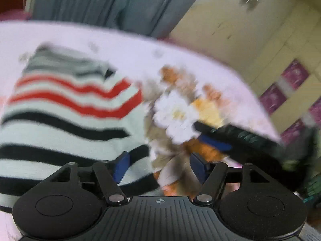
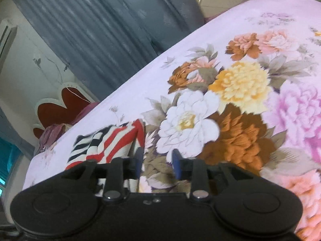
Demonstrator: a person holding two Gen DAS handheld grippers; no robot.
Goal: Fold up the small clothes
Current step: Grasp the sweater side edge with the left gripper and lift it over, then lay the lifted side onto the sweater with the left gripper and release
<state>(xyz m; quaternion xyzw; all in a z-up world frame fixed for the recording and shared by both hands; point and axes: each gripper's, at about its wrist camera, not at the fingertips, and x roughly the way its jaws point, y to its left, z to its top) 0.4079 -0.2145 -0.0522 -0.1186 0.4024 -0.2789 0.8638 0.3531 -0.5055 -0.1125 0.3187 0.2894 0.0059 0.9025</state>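
A small striped knit garment, white with red, black and grey stripes, lies on the floral bedsheet. My left gripper is open over the garment's right edge, holding nothing; the view is motion-blurred. The right gripper shows at the right of the left wrist view, above the flowers. In the right wrist view my right gripper is open and empty above the sheet's flower print, with the bunched garment just to its left.
The pale pink bedsheet covers a bed. Grey-blue curtains hang behind it. A red and white headboard with a purple cloth stands at the left. A tiled floor lies beyond the bed's edge.
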